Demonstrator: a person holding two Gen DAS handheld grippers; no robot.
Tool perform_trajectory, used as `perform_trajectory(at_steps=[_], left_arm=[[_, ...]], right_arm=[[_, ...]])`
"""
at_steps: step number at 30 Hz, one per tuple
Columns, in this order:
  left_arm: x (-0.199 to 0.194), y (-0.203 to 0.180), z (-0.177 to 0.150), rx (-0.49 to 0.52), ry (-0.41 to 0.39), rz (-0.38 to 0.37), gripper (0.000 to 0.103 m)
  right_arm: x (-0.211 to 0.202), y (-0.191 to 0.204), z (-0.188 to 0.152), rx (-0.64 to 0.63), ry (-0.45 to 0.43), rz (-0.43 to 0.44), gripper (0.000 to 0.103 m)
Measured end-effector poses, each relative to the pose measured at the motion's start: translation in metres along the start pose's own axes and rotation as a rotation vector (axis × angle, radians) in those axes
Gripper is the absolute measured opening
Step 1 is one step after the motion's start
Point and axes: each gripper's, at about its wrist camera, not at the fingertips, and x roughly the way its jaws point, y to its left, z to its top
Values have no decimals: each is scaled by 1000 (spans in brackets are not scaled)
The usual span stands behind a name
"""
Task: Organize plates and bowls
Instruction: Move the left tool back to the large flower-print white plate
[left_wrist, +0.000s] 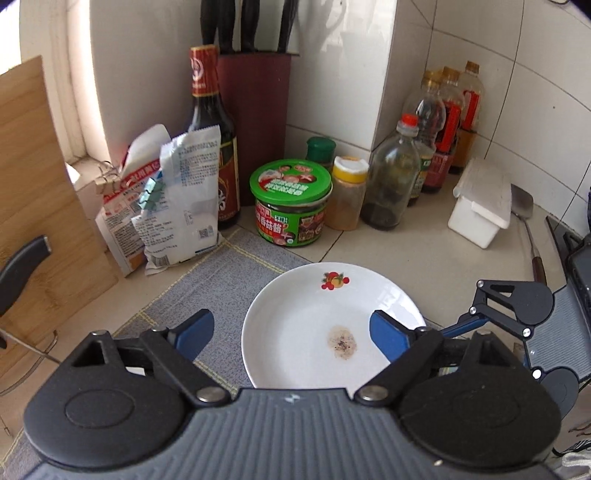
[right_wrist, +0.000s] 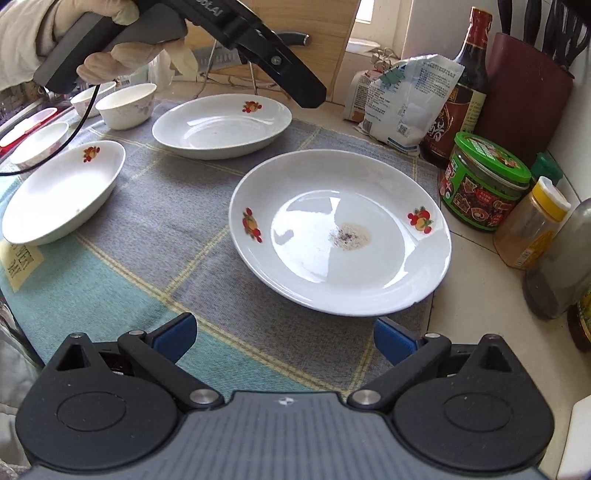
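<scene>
Left tool (left_wrist: 291, 334), jaws spread wide and holding nothing, hovers above the soiled plate (left_wrist: 334, 328), its blue pads (left_wrist: 386, 338) clear of the rim; in the right wrist view it appears from the side, carried by a gloved hand (right_wrist: 92, 40) over the far edge of the placemat (right_wrist: 155, 236). Right tool (right_wrist: 284, 338) likewise stands released and empty, just short of the near rim of that plate, which sits on the right part of the placemat beside the green-lidded jar (right_wrist: 484, 181) and spice bottle (right_wrist: 532, 225). Two more fruit-patterned plates lie apart on the cloth: the far plate (right_wrist: 221, 125) toward the back and the left plate (right_wrist: 62, 192) at the near left, with small bowls (right_wrist: 125, 105) behind them at the bench's left edge. Nothing is stacked yet, so the task looks early. Judged next step: gathering the plates into one pile. For a sound grasp, a tool should approach low, straddle a rim with one pad above and one beneath, and close firmly before lifting, since glazed ware is slippery. The residue at the soiled plate's centre suggests keeping it uppermost in any stack. Crowded condiments at right leave little clearance.
</scene>
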Motion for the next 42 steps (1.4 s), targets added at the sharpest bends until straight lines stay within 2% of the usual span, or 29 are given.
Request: perform_trajectory(at_steps=[5, 8, 14, 19, 23, 27, 32, 39, 42], left_arm=[[-48, -10, -28, -52, -93, 82, 96], [-69, -14, -50, -125, -133, 138, 96], [-104, -15, -102, -360, -164, 259, 96], [-128, -17, -138, -457, -172, 373, 96], [-142, -11, -160, -491, -177, 386, 96], [-157, 2, -180, -504, -189, 351, 96], [-178, 13, -198, -442, -194, 303, 96], [-194, 28, -215, -422, -196, 240, 96], [-198, 31, -219, -405, -187, 238, 96]], right_arm=[[0, 23, 6, -20, -42, 30, 103], [2, 37, 11, -36, -70, 76, 103], [17, 66, 24, -89, -81, 175, 103], [31, 85, 28, -96, -78, 209, 103], [34, 103, 28, -80, -87, 200, 103], [34, 129, 25, -73, -84, 172, 103], [34, 166, 17, -32, -66, 142, 103], [37, 217, 16, -42, -64, 105, 103], [44, 230, 20, -44, -65, 98, 103]])
